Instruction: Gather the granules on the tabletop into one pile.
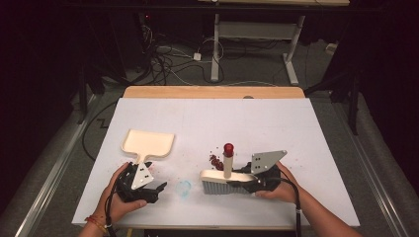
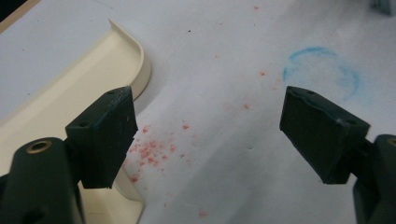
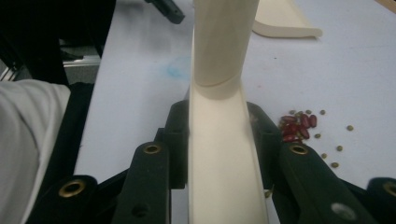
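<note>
Your right tongs (image 3: 217, 140) sit closest to the lens, clenched on the cream back of the brush (image 3: 219, 158), one pad on each long side. From above, the brush (image 1: 220, 180) stands on its grey bristles on the white worktop (image 1: 276, 123), with its red-capped handle upright just behind the pile of red beans (image 1: 215, 160).

Largest first: the dustpan (image 1: 148, 142) lies flat at your left, its short handle pointing at your left tongs (image 1: 157, 190). It looks like thin, light, stiff plastic, likely to skate on the smooth board if nudged, so take it by the handle stub and press down as you sweep. Those tongs (image 2: 205, 126) stand released, nothing between the pads, with the pan's curved rim (image 2: 135, 60) just beside one pad.

The brush is rigid on top and soft below; your hold across the back should steer it well, though the smooth plastic could twist under a hard push.

Smallest: the beans (image 3: 296, 126) and the tiny greenish seeds (image 3: 334, 148) near them are hard, round and apt to roll or scatter, so I would sweep them slowly. A faint blue ring (image 2: 322, 70) marks the board between pan and brush.
</note>
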Tool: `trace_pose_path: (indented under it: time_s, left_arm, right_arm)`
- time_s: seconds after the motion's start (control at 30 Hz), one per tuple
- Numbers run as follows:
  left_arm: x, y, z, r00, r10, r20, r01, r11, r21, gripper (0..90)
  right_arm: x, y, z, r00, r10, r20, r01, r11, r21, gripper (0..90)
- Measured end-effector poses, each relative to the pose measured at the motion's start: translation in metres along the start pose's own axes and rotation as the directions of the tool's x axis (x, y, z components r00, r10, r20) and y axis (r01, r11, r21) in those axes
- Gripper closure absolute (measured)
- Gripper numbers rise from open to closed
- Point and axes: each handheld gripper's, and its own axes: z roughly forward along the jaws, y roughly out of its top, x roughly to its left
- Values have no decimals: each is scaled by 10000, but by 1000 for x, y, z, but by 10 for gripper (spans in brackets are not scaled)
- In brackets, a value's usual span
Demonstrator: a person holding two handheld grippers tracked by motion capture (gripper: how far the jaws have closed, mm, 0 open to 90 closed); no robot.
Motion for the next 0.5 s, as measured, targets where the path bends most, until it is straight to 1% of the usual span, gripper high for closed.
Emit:
trace_pose_path:
  time_s: [0.13,0.27,0.33,0.4,0.5]
  left_arm:
    - [0,1,1,10000,9,22,-9,10000,41,178]
    - [-1,1,2,10000,-24,45,24,10000,39,178]
    - [-1,1,2,10000,-36,50,36,10000,49,178]
    - [-2,1,3,10000,-19,77,18,10000,93,178]
    - [-2,1,3,9999,-36,109,35,10000,86,178]
  right_arm:
    - [-14,1,9,9998,161,-148,-163,9997,-154,670]
    - [-22,4,17,9995,174,-248,-179,9996,-207,669]
    - [-26,5,19,9997,105,-213,-108,9998,-138,668]
    - [-29,6,21,9998,165,-136,-167,9997,-159,668]
    - [-34,7,23,9997,238,-87,-240,9993,-300,669]
